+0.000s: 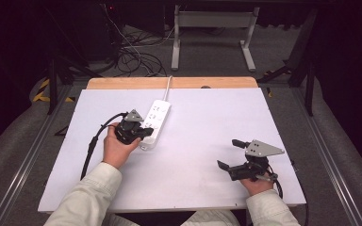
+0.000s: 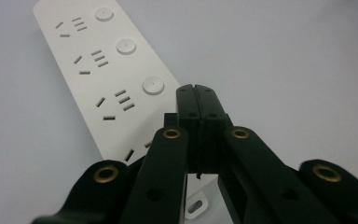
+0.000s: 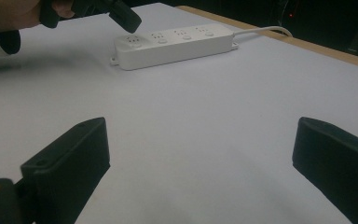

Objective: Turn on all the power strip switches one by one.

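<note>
1. White power strip [image 1: 156, 120] lies flat on the pale table [image 1: 207, 155], left of centre, its cord [image 1: 168, 87] running off the far edge towards the floor cables.
2. Its long axis runs from near-left to far-right in the high view: cord end away from the person, free end with the mounting tab towards them.
3. Left gripper [image 1: 141, 133] sits over that near end, jaws pressed together with nothing between them. In the left gripper view the closed tips [image 2: 196, 100] hang just beside the third round switch [image 2: 153, 85]. My read: shut tips make a blunt poker for pressing a button.
4. Whether those tips touch the strip I cannot tell.
5. Right gripper [image 1: 230, 153] rests well apart at the near right, jaws spread wide and holding nothing, aimed across bare table at the strip [image 3: 172, 43]. It looks parked, out of the way.
6. Sockets and switches face up in a row along the strip.
</note>
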The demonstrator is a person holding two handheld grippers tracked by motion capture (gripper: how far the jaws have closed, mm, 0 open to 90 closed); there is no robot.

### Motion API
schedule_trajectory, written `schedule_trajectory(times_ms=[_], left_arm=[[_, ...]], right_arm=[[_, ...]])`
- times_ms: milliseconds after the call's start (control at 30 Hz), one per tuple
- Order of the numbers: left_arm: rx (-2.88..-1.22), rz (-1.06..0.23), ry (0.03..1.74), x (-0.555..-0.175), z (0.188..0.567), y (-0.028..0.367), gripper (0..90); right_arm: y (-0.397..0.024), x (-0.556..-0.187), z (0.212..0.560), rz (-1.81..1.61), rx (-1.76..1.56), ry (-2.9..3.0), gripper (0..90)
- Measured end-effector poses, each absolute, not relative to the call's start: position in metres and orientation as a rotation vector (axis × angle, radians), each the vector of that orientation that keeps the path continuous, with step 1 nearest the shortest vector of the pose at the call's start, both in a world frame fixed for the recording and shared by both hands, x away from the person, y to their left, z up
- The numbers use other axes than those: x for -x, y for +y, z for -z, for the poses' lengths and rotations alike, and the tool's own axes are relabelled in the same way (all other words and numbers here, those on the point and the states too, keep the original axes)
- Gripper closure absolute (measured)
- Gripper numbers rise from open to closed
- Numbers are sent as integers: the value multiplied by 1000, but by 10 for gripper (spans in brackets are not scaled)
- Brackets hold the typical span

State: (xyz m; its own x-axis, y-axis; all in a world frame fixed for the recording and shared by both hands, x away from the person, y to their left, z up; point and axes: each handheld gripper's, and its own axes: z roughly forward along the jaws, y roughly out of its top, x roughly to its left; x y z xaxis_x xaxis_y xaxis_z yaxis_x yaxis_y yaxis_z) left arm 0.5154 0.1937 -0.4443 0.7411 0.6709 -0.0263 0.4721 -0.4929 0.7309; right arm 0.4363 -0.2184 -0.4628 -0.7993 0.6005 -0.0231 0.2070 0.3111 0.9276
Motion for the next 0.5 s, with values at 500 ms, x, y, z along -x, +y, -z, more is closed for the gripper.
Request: schedule_trajectory(times_ms=[500], left_arm=[[-2237, -342, 885, -519, 454, 188, 900]], right_arm=[[-221, -435, 461, -1507, -717, 2215, 43]])
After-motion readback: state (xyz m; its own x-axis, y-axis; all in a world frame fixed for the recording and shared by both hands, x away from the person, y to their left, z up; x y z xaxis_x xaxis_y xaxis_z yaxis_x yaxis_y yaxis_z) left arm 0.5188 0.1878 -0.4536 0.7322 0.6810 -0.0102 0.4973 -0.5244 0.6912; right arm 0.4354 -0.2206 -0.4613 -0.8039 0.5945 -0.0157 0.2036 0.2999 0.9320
